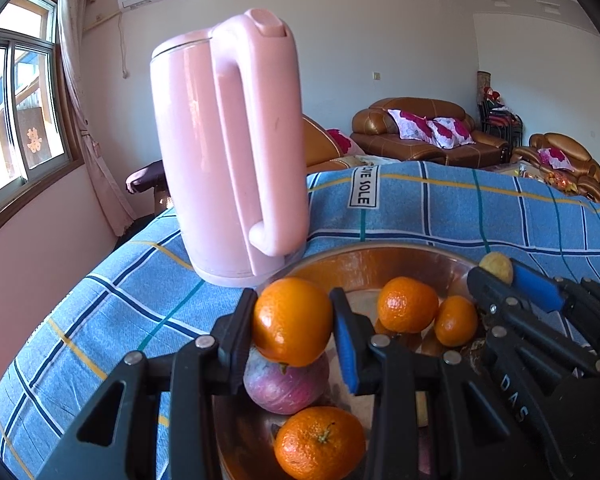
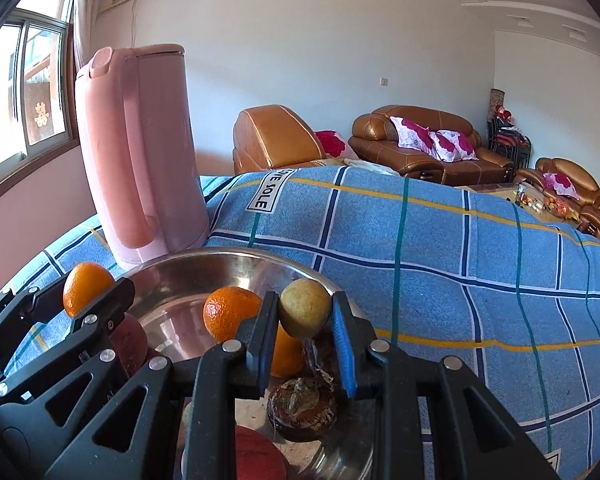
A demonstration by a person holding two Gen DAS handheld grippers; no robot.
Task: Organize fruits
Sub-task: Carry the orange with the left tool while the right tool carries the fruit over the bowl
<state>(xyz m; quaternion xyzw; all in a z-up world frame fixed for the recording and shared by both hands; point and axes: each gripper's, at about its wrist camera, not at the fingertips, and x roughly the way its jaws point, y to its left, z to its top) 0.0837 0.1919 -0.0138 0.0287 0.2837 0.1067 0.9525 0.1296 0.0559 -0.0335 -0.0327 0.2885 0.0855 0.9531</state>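
A living room with brown sofas (image 2: 415, 140) lies behind the blue checked cloth (image 2: 439, 248). Over the steel bowl (image 2: 204, 276) at its near edge, the left gripper (image 1: 294, 322) clamps an orange (image 1: 292, 320) and the right gripper (image 2: 304, 314) a yellowish fruit (image 2: 304, 312). Either round fruit could squirt out and roll off the cloth. The crowded bowl leaves few gaps, and the pink kettle (image 1: 224, 148) at its far rim blocks reaches.

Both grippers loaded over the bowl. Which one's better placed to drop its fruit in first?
Left, marginally. The left gripper holds its orange directly above fruit already in the metal bowl. The right gripper holds a yellowish fruit nearer the rim.
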